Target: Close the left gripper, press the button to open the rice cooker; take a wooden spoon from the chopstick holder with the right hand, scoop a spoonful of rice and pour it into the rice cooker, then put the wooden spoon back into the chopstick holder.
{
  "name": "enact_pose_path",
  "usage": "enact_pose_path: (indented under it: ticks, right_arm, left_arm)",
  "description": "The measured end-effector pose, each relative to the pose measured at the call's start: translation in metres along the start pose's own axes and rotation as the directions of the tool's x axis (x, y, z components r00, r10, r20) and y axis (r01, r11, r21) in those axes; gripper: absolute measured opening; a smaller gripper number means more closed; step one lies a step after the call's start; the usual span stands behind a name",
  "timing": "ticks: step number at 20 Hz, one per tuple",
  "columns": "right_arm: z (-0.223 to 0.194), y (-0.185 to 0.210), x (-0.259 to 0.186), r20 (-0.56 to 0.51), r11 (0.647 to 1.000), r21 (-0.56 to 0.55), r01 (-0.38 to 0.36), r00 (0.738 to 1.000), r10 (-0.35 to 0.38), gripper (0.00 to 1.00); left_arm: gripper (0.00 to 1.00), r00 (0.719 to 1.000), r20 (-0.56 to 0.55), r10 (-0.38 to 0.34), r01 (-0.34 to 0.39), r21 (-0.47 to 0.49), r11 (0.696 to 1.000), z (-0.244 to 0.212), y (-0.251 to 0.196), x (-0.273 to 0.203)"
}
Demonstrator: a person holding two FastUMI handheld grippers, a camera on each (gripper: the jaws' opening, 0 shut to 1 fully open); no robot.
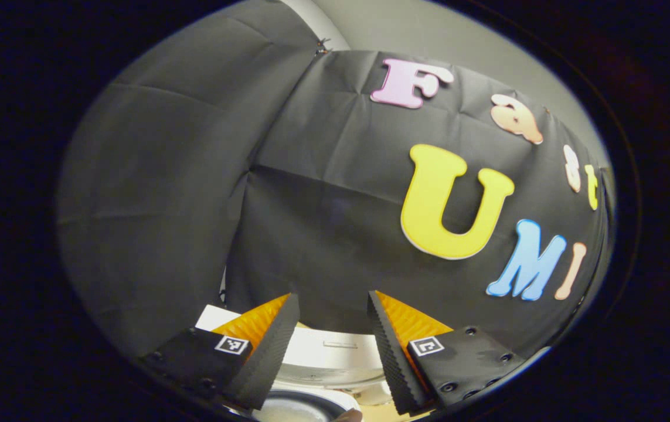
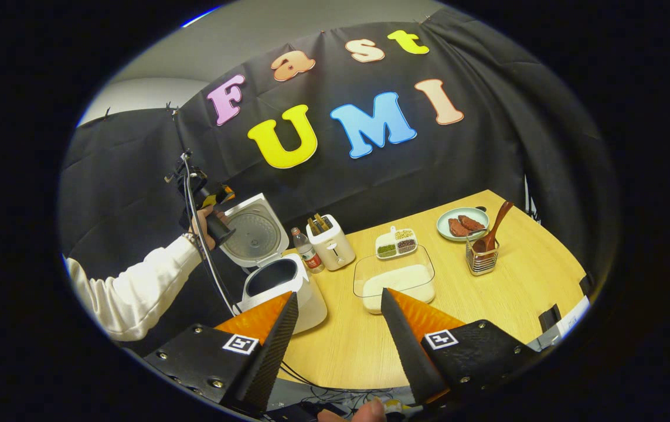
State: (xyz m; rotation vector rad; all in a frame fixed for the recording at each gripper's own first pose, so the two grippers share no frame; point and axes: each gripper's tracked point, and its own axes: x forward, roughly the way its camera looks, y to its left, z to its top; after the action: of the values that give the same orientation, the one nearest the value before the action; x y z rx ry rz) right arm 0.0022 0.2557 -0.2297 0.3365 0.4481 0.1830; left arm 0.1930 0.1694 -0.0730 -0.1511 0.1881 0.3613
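Rice cooker (image 2: pixel 279 287), white and boxy, stands at the near-left edge of the round light-wood table (image 2: pixel 522 281) with its lid (image 2: pixel 255 231) swung up and back, the dark inner pot open to view. In the right gripper view it sits just beyond the left fingertip of the right gripper (image 2: pixel 339 308), whose fingers are spread wide with nothing between them, hovering above the table's near edge. Straight ahead past those fingers lies a clear rectangular container of white rice (image 2: pixel 396 281). Farther off to the right, a brown wooden spoon (image 2: pixel 496 225) leans out of a small wire chopstick holder (image 2: pixel 481 258), well apart from the right gripper. Beside the holder is a pale round plate with brown pieces (image 2: pixel 462 224); behind the rice container are a small white divided dish (image 2: pixel 396 243), a white toaster (image 2: pixel 330 243) and a small bottle (image 2: pixel 306 251).

In the same view, a hand (image 2: pixel 203 225) in a white sleeve (image 2: pixel 135 287) holds the left gripper raised beside the open lid, tilted upward.

In the left gripper view, the left gripper (image 1: pixel 333 305) points up at the black cloth wall, its fingers held wide apart and empty; the cooker's white lid (image 1: pixel 329 351) shows low between them, below the tips.
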Motion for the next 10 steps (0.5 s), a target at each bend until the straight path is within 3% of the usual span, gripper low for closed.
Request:
enact_pose_path:
  ticks: [3,5,6,7,8,9,10]
  right_arm:
    - [-0.01,0.001,0.001,-0.019,1.0,0.011,-0.001,1.0,0.001,0.88]
    - [-0.017,0.004,0.003,-0.032,1.0,0.021,-0.01,0.999,0.011,0.88]
    - [-0.018,0.006,0.004,-0.034,1.0,0.027,-0.014,0.999,0.015,0.88]
    - [-0.019,0.008,0.004,-0.039,0.999,0.029,-0.018,0.999,0.019,0.87]
    - [-0.019,0.009,0.005,-0.041,0.999,0.026,-0.022,0.999,0.023,0.87]
    - [-0.018,0.01,0.004,-0.038,1.0,0.019,-0.024,0.999,0.025,0.88]
    - [-0.018,0.009,0.003,-0.035,1.0,0.014,-0.023,0.999,0.023,0.88]
  left_arm:
    - [0.77,0.997,-0.056,0.054,-0.043,0.182,0.982,-0.018,0.01,0.008]
    - [0.82,0.996,-0.057,0.066,-0.047,0.283,0.958,-0.019,0.013,0.006]
    - [0.84,0.996,-0.067,0.058,-0.038,0.267,0.963,-0.02,0.01,0.005]
    - [0.8,0.996,-0.062,0.06,-0.042,0.26,0.965,-0.02,0.011,0.006]
    - [0.85,0.997,-0.062,0.056,-0.039,0.254,0.966,-0.02,0.011,0.004]
    - [0.8,0.997,-0.058,0.048,-0.032,0.255,0.967,-0.02,0.01,0.001]
    - [0.92,0.997,-0.063,0.038,-0.021,0.253,0.967,-0.02,0.009,-0.003]
